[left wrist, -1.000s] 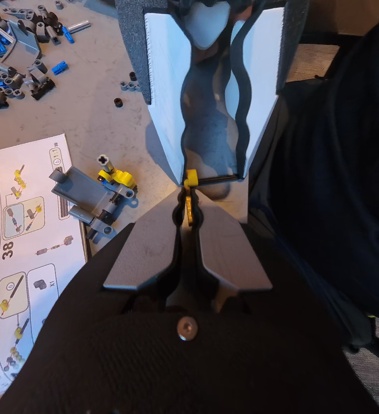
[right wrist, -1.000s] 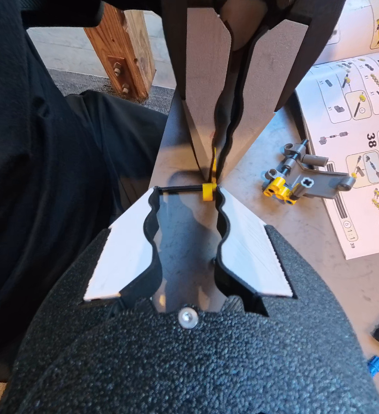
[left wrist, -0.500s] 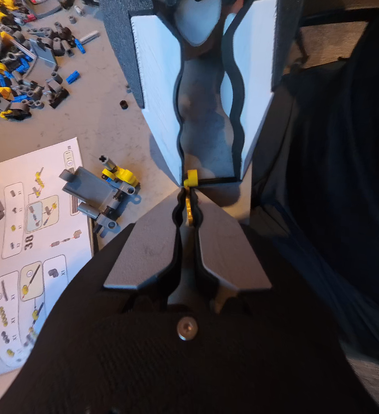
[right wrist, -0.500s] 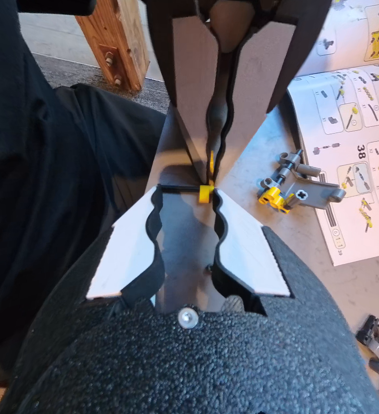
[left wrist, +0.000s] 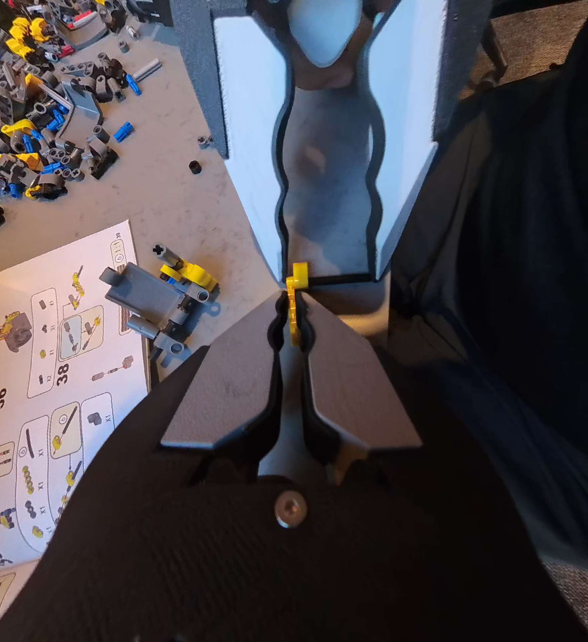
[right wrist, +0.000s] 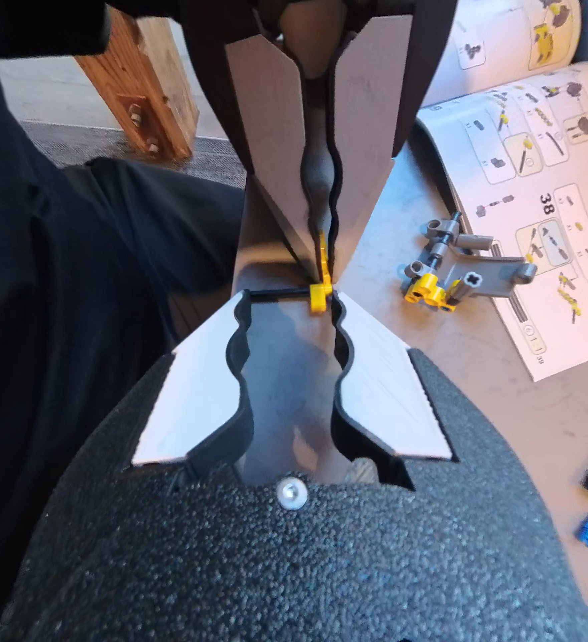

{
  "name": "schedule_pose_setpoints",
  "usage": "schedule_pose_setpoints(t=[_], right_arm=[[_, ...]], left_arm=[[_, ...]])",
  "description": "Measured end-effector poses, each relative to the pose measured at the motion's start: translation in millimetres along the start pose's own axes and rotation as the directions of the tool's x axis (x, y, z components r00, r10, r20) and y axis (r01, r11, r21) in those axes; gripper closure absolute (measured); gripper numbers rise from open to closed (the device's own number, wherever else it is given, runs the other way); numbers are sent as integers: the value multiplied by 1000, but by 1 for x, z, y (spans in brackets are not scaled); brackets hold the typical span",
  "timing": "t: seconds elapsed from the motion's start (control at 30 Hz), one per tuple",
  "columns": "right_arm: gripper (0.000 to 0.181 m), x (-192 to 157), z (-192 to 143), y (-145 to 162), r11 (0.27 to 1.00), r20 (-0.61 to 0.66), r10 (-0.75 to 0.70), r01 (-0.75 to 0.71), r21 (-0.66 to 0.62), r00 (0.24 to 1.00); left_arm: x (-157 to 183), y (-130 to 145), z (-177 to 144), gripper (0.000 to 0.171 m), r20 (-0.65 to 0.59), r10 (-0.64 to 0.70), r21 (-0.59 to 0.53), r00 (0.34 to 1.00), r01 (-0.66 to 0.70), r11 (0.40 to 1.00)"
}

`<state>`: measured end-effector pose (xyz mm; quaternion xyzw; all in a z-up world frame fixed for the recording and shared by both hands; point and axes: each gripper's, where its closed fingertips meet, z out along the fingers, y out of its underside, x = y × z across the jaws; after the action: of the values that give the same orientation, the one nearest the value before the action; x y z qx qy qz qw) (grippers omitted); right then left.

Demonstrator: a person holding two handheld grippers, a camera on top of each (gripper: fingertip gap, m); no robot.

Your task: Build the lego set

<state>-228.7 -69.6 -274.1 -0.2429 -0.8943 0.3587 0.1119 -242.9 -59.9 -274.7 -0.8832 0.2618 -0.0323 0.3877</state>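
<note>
My left gripper [left wrist: 292,295], black with grey pads, is shut on a thin yellow toy-brick piece [left wrist: 294,319] that stands edge-on between its fingers. Tip to tip with it, my right gripper [left wrist: 329,276], speckled with white pads, holds a thin black axle [left wrist: 341,278] lengthwise across its fingertips. A small yellow connector [left wrist: 299,272] sits on the axle's end and touches the thin yellow piece. The right wrist view shows the same: right gripper [right wrist: 290,295], axle [right wrist: 278,292], connector [right wrist: 317,298], left gripper [right wrist: 322,278] above it.
A grey and yellow sub-assembly [left wrist: 157,302] lies on the grey table [left wrist: 167,201] beside an open instruction booklet [left wrist: 42,347]. A pile of loose parts [left wrist: 25,121] is at the far left. A person's dark clothing [left wrist: 528,278] and a wooden leg [right wrist: 139,97] lie past the table edge. My left and right fingertips are right by each other.
Both grippers have kept their holds and stayed tip to tip. The pair has shifted a little, so more of the parts pile and the booklet show.
</note>
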Motion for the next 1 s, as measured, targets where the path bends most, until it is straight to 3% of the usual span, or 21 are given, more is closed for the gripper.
schedule_pose_setpoints(t=[0.1,0.3,0.4,0.5,0.57,0.73,1.0], right_arm=[[136,0,0,1,998,31,51,-52,18,998],[138,-1,1,0,1000,8,-4,4,-12,1000],[173,1,-1,1,994,-11,-106,105,-41,994],[172,11,-1,2,997,51,-39,42,-61,998],[171,16,-1,2,999,64,8,-6,-31,998],[170,15,-2,3,999,-25,-40,40,13,999],[157,14,-5,3,999,-2,25,-25,29,1000]], left_arm=[[-1,1,-1,168,12,18,-13,1000,-18,1000],[0,2,-2,168,6,39,-23,999,-39,999],[15,-2,-1,168,-52,74,-5,996,-74,997],[4,-1,1,168,-19,-30,2,999,30,1000],[1,-1,1,169,0,-25,5,1000,25,1000],[1,-1,1,169,-9,-32,9,999,32,999],[-2,-1,0,169,18,-25,9,1000,25,1000]])
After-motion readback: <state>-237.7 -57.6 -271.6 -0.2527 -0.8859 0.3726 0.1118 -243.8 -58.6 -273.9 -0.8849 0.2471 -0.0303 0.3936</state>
